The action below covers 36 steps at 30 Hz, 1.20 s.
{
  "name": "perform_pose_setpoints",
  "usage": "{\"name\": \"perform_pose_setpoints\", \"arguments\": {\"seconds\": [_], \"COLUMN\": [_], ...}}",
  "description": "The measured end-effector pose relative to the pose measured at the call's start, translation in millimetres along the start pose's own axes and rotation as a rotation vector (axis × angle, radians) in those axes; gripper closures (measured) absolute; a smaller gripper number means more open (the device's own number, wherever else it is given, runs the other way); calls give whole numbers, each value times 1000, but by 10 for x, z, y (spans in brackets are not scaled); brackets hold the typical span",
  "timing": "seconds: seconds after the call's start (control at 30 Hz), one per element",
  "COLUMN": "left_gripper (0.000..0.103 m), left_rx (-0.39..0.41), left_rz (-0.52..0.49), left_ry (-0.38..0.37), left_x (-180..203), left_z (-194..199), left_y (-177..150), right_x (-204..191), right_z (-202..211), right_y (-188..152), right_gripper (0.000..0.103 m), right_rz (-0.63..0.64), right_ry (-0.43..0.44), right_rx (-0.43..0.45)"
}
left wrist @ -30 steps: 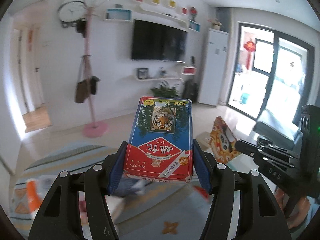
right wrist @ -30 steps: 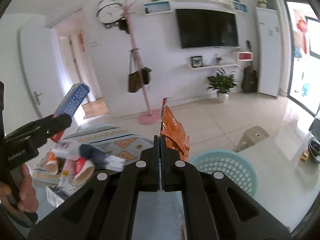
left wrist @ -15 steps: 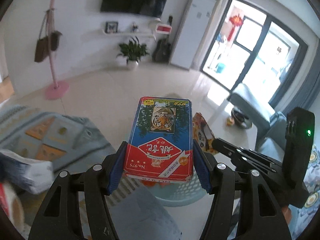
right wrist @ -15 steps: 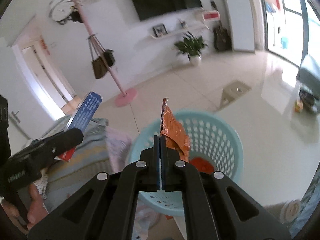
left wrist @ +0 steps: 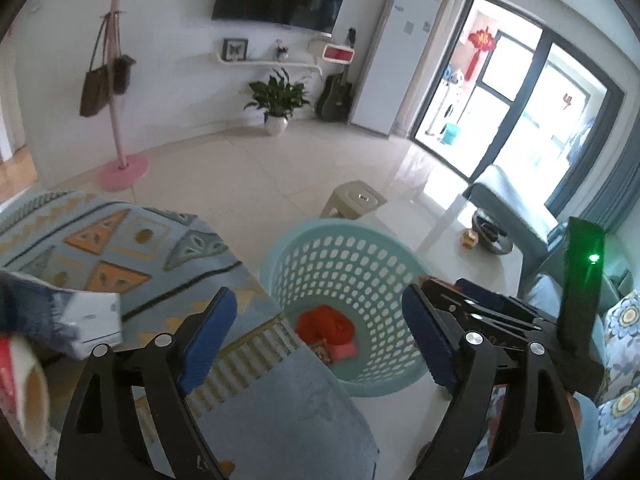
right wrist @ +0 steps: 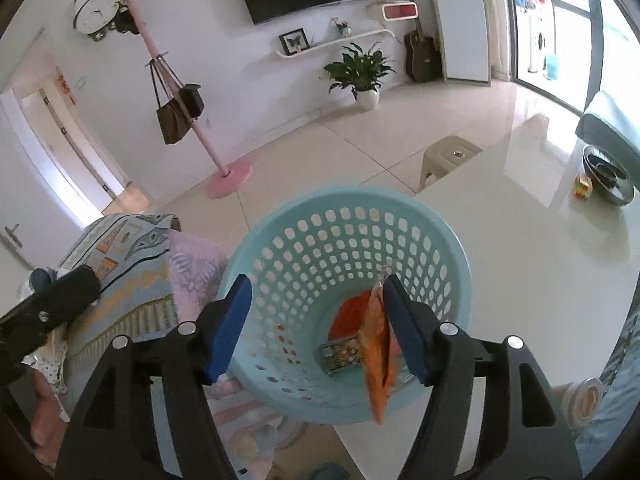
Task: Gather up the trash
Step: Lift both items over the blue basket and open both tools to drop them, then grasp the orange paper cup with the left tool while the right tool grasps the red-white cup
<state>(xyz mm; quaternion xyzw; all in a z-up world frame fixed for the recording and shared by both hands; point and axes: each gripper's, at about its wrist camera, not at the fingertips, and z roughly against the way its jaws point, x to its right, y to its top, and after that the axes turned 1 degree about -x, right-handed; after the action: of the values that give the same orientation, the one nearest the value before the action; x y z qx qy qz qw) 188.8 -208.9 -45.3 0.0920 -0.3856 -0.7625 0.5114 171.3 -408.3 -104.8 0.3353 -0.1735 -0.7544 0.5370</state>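
Left gripper [left wrist: 318, 338] spread wide, its blue padded jaws holding nothing; right gripper [right wrist: 316, 330] likewise wide apart; a crinkled orange foil wrapper [right wrist: 378, 354] hangs beside its right pad, contact unclear, over the round, perforated pale-teal plastic basket [right wrist: 352, 208]; inside the basket lie a crumpled red-orange wrapper [left wrist: 326, 322] and a small printed card box [right wrist: 340, 356]; the basket stands on glossy tiled floor [left wrist: 240, 176] beside a patterned woven cloth [left wrist: 120, 240].

I can't read any words or numbers here. The white box [left wrist: 94, 322] on the left has tiny print, but it's too blurry.
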Motion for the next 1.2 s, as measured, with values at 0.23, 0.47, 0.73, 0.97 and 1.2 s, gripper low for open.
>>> {"name": "perform_pose_setpoints", "arguments": {"seconds": [0.23, 0.47, 0.73, 0.97, 1.2], "left_gripper": [17, 17, 17, 17, 18], "left_rx": [94, 174, 321, 367, 254], "left_rz": [-11, 16, 163, 346, 499], "left_ry": [1, 63, 207, 423, 466], "left_x": [-21, -237, -936, -1860, -2668], "left_z": [516, 955, 1825, 2477, 2491], "left_y": [-6, -87, -364, -652, -861], "right_x": [-300, -418, -1156, -1997, -2654], "right_z": [37, 134, 522, 495, 322], "right_y": [102, 152, 74, -88, -404], "right_gripper": [35, 32, 32, 32, 32], "right_rz": [67, 45, 162, 311, 427], "right_ry": [3, 7, 104, 208, 267], "right_rx": [21, 53, 172, 155, 89]}}
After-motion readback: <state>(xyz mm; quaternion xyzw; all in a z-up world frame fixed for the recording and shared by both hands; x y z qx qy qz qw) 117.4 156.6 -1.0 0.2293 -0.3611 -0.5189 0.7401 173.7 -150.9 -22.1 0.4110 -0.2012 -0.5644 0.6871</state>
